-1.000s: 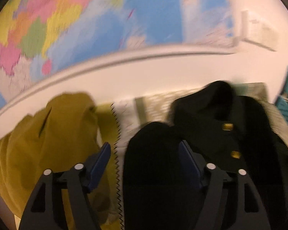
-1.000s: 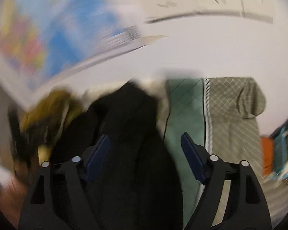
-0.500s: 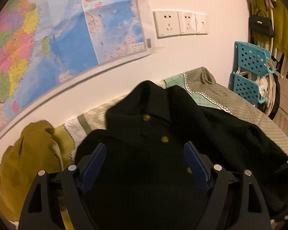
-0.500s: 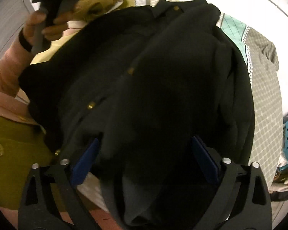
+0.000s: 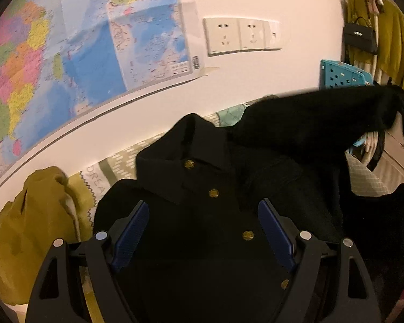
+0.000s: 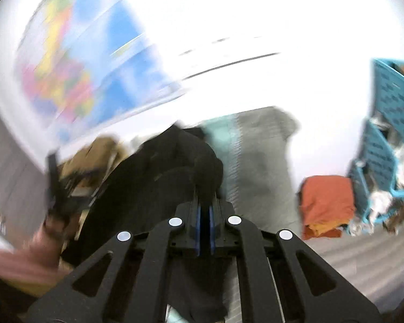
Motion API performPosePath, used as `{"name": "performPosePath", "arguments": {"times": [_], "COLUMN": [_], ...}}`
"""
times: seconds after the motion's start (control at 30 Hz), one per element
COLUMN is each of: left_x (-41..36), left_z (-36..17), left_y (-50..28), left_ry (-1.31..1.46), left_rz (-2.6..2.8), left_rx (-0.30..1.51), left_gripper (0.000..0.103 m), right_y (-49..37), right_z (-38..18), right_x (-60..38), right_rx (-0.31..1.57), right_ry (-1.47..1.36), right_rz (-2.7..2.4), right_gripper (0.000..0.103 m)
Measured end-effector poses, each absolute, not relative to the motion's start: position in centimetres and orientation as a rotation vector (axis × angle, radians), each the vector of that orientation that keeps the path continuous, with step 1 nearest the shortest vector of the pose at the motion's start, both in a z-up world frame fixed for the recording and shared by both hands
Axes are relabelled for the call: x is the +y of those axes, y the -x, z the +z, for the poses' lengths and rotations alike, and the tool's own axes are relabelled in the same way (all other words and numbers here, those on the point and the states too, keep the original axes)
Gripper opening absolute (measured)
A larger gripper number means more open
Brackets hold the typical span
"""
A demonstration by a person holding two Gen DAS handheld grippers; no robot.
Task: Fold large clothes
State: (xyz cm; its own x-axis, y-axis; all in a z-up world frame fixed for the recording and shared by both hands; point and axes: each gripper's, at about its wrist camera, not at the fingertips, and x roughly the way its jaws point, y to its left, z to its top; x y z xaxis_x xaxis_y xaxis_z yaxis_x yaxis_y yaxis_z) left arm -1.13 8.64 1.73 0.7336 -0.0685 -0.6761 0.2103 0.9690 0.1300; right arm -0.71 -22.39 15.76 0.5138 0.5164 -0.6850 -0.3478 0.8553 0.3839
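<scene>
A black coat (image 5: pixel 202 215) with gold buttons lies collar-up on the bed, its front facing me. My left gripper (image 5: pixel 203 231) hovers open over the coat's chest, nothing between its blue pads. In the left wrist view one black sleeve (image 5: pixel 309 121) is lifted across the upper right. In the blurred right wrist view my right gripper (image 6: pixel 204 215) is shut on a fold of the black coat (image 6: pixel 175 172), with cloth rising from between the pads. The person's hand (image 6: pixel 51 228) with the other gripper shows at the left.
A mustard garment (image 5: pixel 32 220) is heaped at the left of the bed. A map (image 5: pixel 80 53) and wall sockets (image 5: pixel 239 36) are behind. Blue baskets (image 6: pixel 390 123) stand at the right, an orange folded cloth (image 6: pixel 326 202) lies on the bedspread (image 6: pixel 261 167).
The right gripper went from wide open over the coat to shut on its cloth and swung up fast, lifting a sleeve. The left gripper slid right from the coat's edge to over its buttons.
</scene>
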Motion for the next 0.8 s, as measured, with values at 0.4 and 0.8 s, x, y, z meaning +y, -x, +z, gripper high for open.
{"name": "performPosePath", "arguments": {"times": [0.4, 0.8], "left_x": [7.1, 7.7], "left_z": [-0.7, -1.1], "left_y": [0.7, 0.5], "left_ry": [-0.238, -0.182], "left_rz": [-0.177, -0.173], "left_rx": [0.794, 0.824], "left_gripper": [0.081, 0.081], "right_y": [-0.5, 6.7], "right_z": [0.6, 0.8], "right_x": [-27.7, -30.8], "right_rx": [1.148, 1.094], "right_ry": [-0.493, -0.457], "right_rz": [0.493, 0.479], "right_gripper": [0.075, 0.023]}}
